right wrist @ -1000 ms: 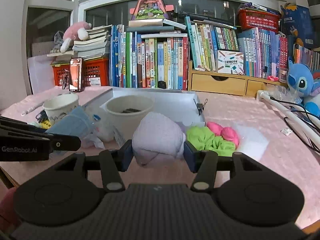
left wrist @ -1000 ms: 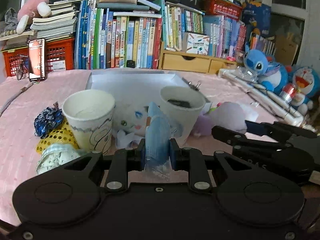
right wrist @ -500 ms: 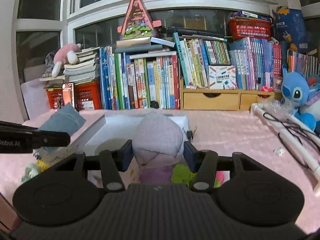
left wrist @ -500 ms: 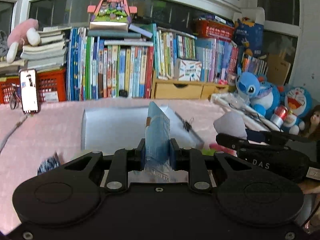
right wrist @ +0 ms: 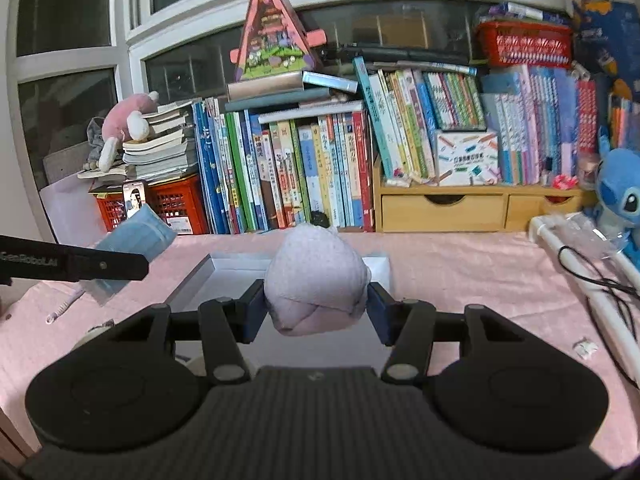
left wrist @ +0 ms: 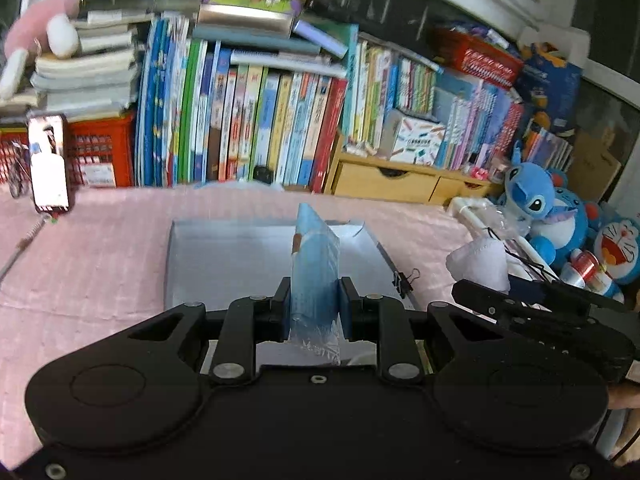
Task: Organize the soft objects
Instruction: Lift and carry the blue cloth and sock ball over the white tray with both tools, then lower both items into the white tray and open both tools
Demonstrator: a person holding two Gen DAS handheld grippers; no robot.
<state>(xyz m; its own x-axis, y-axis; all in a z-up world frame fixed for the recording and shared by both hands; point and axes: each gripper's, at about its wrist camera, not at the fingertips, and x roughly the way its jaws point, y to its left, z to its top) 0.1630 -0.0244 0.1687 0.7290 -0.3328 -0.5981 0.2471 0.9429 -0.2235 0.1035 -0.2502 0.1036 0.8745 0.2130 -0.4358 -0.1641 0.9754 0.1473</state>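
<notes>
My left gripper is shut on a blue face mask in a clear wrapper, held upright in the air over the white tray. My right gripper is shut on a pale lilac rolled sock ball, lifted above the near end of the same white tray. In the left wrist view the right gripper and the sock ball show at right. In the right wrist view the left gripper's arm and the mask show at left.
A pink cloth covers the table. Books, red baskets, wooden drawers and plush toys line the back. White tubes with a black cable lie at right; a binder clip sits at the tray's edge.
Both grippers have risen with their loads and moved forward toward the tray. The paper cups and loose items near the front have dropped out of sight below the grippers.
</notes>
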